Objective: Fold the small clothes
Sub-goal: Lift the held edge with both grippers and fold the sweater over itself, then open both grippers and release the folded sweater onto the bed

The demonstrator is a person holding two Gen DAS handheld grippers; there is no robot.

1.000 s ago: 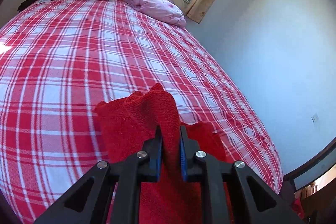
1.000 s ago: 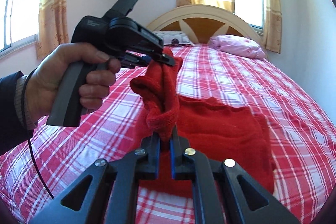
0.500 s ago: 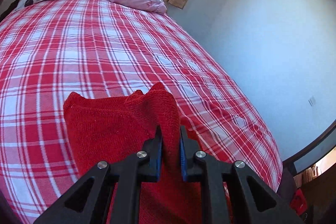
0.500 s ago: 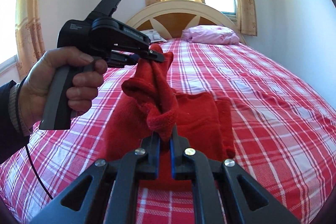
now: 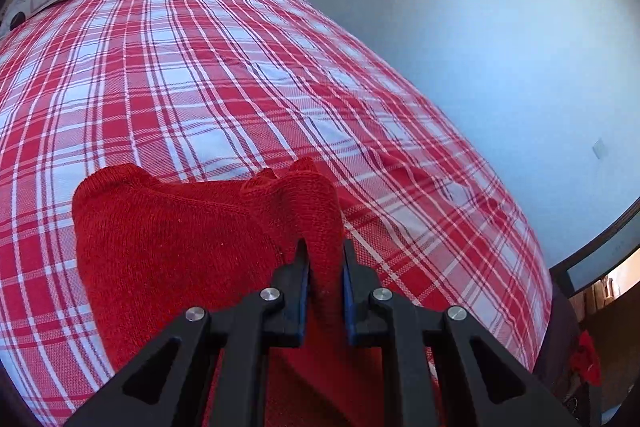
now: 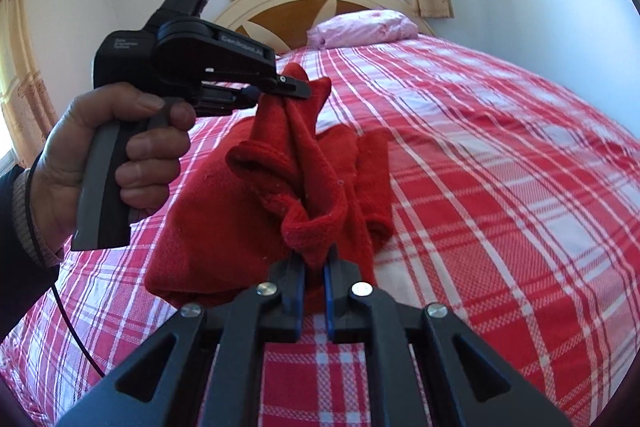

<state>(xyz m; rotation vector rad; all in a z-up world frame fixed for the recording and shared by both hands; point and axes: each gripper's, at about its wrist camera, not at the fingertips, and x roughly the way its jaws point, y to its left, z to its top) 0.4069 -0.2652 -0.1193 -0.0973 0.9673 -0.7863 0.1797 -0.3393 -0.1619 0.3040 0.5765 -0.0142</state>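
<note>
Left of the red knitted garment [image 6: 224, 227], a hand [image 6: 100, 155] carries the left tongs [image 6: 294, 91], clamped on one gathered edge. The garment's body rests on the plaid bed [image 6: 520, 167], its near edge lifted, presumably to carry it over as a fold. Nearest the camera, the right tongs [image 6: 316, 267] pinch another bunched edge (jaws fully closed). Beyond the garment, a pink pillow [image 6: 362, 27]; nothing obstructs.

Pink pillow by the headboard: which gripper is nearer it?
Left. The left gripper, holding the red knitted garment, is ahead toward the pink pillow; the right gripper sits behind it.
</note>
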